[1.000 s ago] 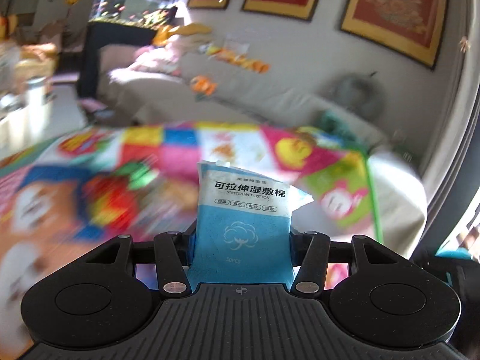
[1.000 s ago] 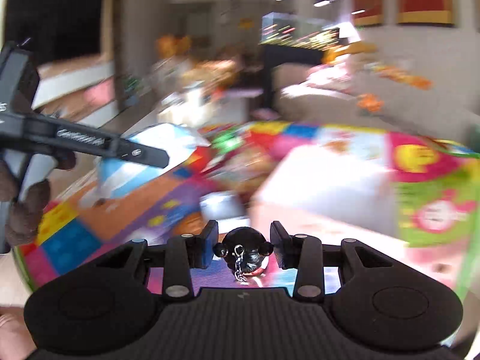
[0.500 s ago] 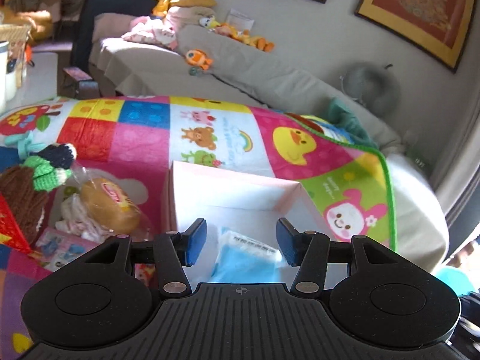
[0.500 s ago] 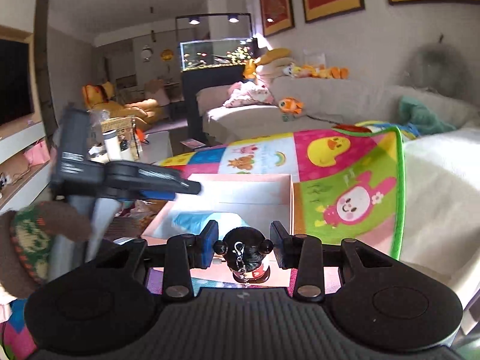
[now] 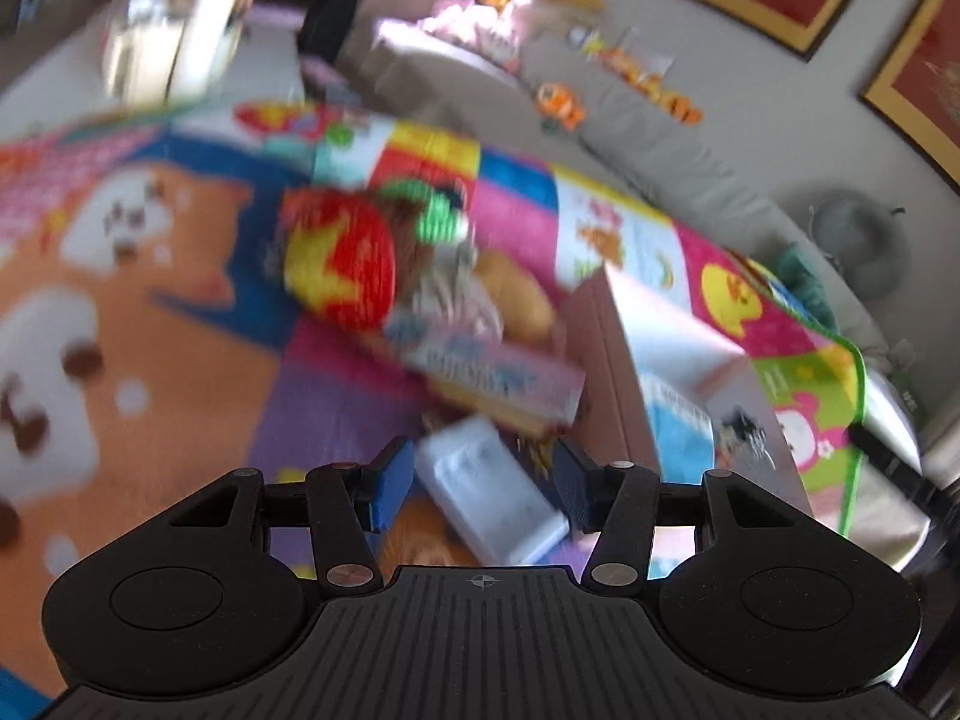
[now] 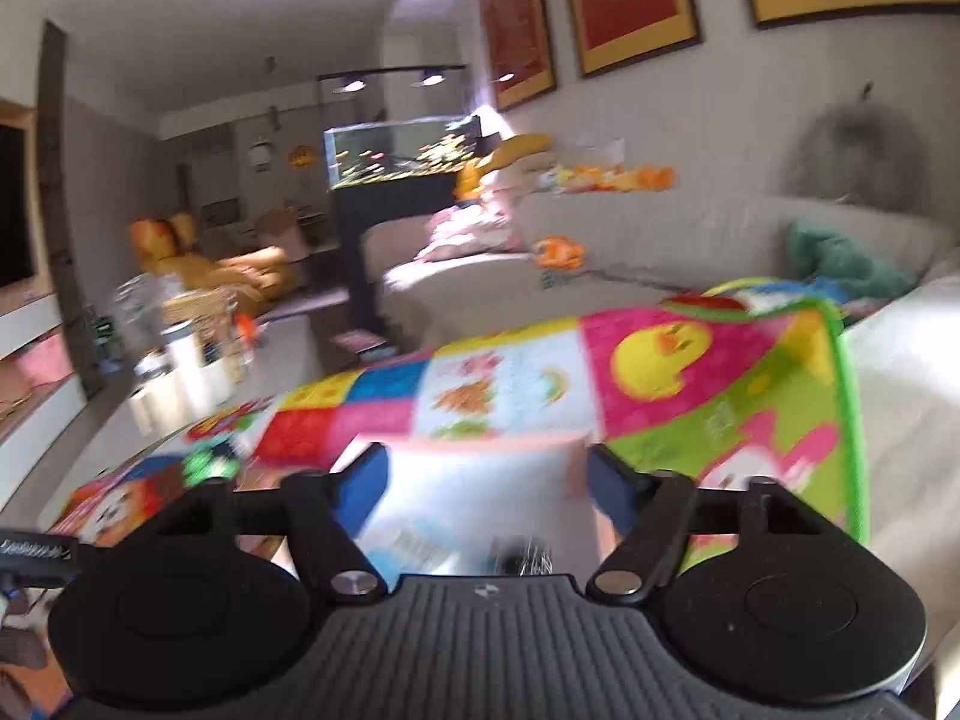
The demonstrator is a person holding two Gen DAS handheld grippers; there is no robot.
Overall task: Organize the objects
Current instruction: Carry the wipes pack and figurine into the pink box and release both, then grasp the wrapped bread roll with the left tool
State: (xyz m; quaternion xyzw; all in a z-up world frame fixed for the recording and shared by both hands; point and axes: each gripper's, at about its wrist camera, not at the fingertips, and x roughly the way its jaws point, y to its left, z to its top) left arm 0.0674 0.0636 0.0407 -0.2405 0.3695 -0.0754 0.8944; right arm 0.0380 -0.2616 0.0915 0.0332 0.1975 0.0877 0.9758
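Observation:
A pink open box [image 5: 606, 360] stands on the colourful play mat [image 5: 180, 348]. Inside it lie the blue cotton-pad packet [image 5: 678, 426] and a small black figurine keychain [image 5: 744, 426]. My left gripper [image 5: 483, 483] is open and empty, above a white packet [image 5: 492, 486] in the pile left of the box. My right gripper [image 6: 486, 489] is open and empty above the box [image 6: 480, 474]; the dark figurine [image 6: 522, 558] shows blurred below it, next to the blue packet [image 6: 408, 543].
Left of the box lies a pile: a red and yellow knitted toy [image 5: 342, 264], a bread-like bag [image 5: 516, 300], a pink flat box [image 5: 498, 378]. A grey sofa [image 6: 660, 240] with toys stands behind; a fish tank [image 6: 396, 156] is further back.
The left gripper let the blue packet go into the box, then swung left over the pile. The right gripper opened and dropped the black figurine into the box.

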